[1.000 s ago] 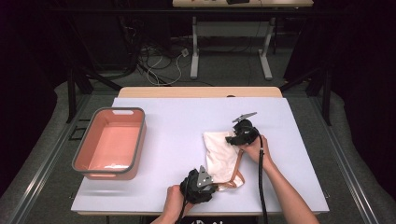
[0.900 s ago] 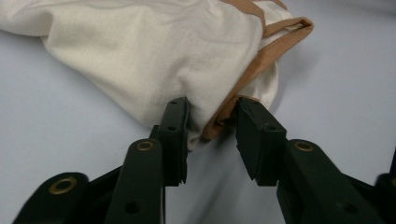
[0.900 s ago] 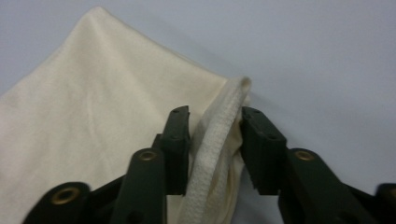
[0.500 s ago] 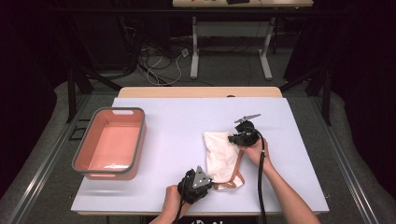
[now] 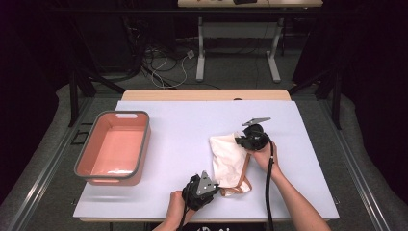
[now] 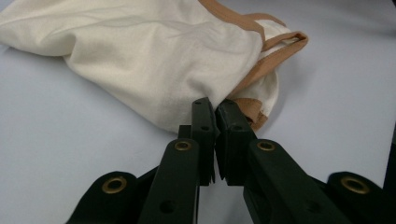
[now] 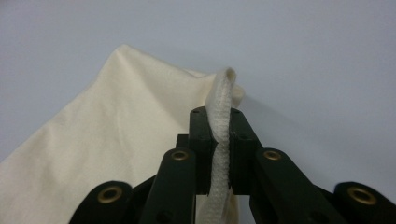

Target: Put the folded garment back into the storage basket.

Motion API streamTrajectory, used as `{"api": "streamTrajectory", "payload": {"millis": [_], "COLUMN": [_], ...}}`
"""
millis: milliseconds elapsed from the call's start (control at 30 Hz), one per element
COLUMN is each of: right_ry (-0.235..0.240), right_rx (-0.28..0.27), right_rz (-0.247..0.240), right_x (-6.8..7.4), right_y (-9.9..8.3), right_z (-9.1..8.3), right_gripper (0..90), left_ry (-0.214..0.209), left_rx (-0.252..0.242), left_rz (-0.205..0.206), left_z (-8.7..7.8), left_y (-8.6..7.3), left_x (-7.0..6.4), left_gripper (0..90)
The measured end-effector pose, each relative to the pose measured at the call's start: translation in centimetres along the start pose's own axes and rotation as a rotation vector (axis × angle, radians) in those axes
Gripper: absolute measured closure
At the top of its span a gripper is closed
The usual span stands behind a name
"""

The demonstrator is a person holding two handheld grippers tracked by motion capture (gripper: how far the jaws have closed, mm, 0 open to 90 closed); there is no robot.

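Observation:
A cream cloth bag point(image 5: 230, 161) with tan handles point(image 5: 246, 175) lies on the white table point(image 5: 183, 139), right of centre. My right gripper point(image 5: 239, 140) is at the bag's far corner. In the right gripper view the right gripper point(image 7: 219, 117) is shut on a bunched fold of the bag point(image 7: 93, 154), which sticks up between the jaws. My left gripper point(image 5: 216, 188) is at the bag's near end by the handles. In the left gripper view the left gripper point(image 6: 216, 108) is shut, tips against the hem of the bag point(image 6: 154, 60) beside a tan handle point(image 6: 275, 58). No cloth shows between its jaws.
A pink bin point(image 5: 144, 144) with a grey rim stands on the left side of the table. The table's front edge runs just below my left hand point(image 5: 174, 207). Desk legs and cables lie on the floor beyond the far edge.
The left gripper shifted slightly left and back at the bag's near end. The right gripper dropped a little towards me with the bag corner still held.

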State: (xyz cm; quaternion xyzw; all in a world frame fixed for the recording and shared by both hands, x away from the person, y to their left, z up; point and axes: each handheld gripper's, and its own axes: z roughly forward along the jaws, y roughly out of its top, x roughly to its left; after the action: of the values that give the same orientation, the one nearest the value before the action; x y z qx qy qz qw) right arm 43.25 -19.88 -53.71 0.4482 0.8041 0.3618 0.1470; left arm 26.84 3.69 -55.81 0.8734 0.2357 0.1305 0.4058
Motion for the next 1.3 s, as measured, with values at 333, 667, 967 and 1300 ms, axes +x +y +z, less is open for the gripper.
{"api": "streamTrajectory", "payload": {"millis": [333, 667, 967, 1300], "right_ry": [-0.002, -0.012, -0.013, -0.014], "right_rx": [0.000, 0.015, 0.016, -0.016], "right_rz": [0.003, -0.001, -0.002, -0.003], "right_x": [0.1, 0.1, 0.1, 0.4], "right_y": [0.0, -0.1, 0.0, 0.2], "right_z": [-0.1, 0.1, 0.2, -0.3], "right_gripper": [83.3, 83.2, 83.2, 83.3], "left_ry": [0.005, 0.025, 0.023, 0.020], "left_rx": [0.041, 0.062, 0.043, 0.015], "left_rz": [0.004, 0.004, 0.003, -0.013], "left_z": [0.4, 1.5, 2.1, 1.2], "left_y": [0.0, 0.6, 1.0, 0.9], "left_x": [-0.2, -0.8, -0.5, -0.1], "left_gripper": [54.5, 32.1, 74.2, 83.5]}}
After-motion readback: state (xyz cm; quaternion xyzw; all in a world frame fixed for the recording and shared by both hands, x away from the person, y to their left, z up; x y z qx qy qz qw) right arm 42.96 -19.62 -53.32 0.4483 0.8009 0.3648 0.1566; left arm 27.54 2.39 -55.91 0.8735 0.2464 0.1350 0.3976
